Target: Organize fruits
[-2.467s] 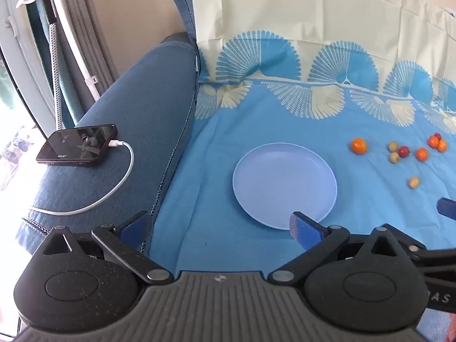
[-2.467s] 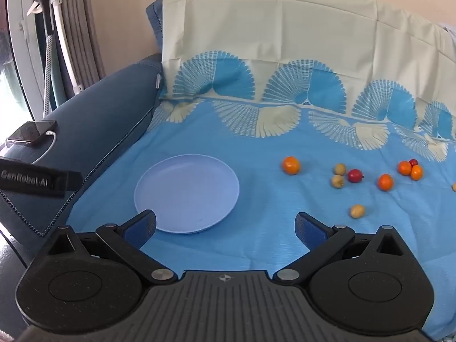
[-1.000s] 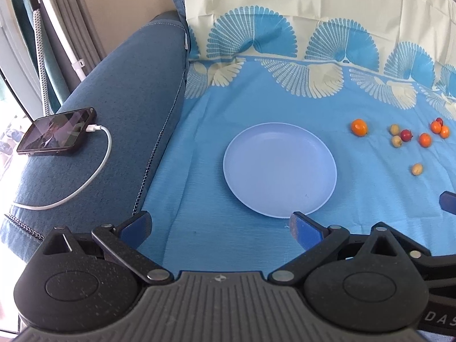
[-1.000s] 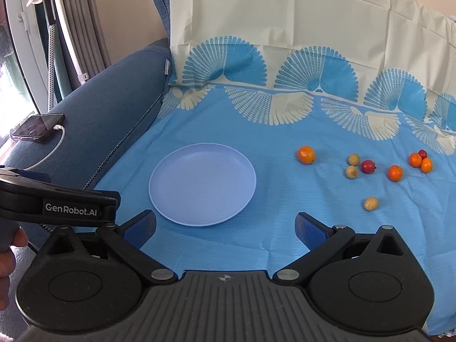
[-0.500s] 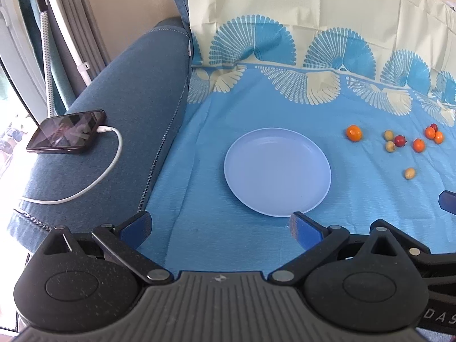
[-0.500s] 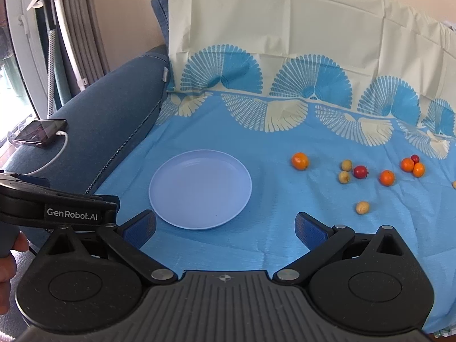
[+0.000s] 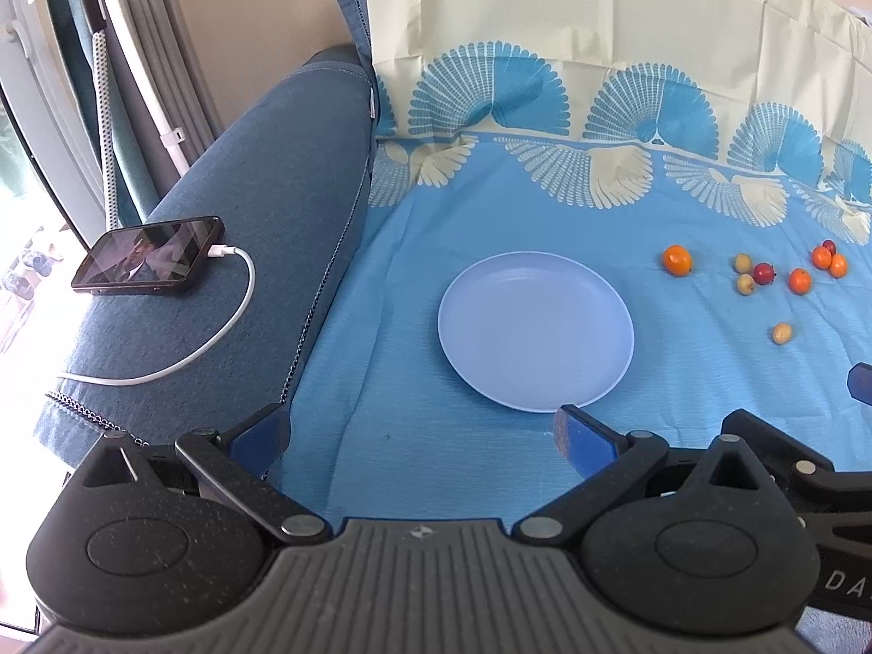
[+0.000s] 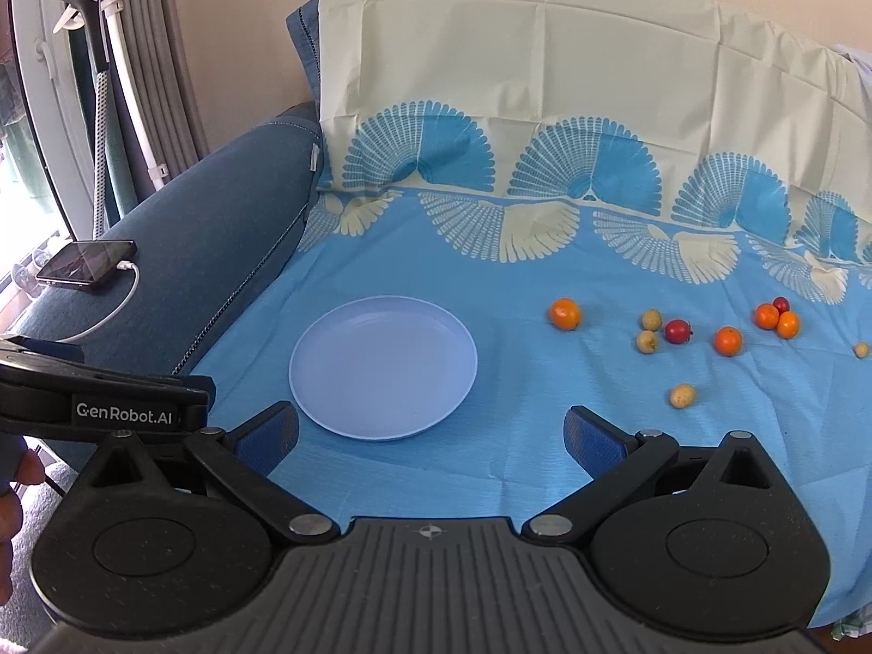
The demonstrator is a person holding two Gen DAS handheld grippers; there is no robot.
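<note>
A: Where does the left camera look from?
B: From low behind its own fingers, down and forward at the plate (image 7: 537, 329); the phone (image 7: 147, 261) is off to its left.
A: And the right one?
B: A bit further back and to the right; both see the plate, the fruit (image 8: 565, 313) and the cloth (image 8: 545, 283).

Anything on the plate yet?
No. The plate is bare in both views; every fruit lies on the blue cloth to its right. What lies beneath the plate is covered.
</note>
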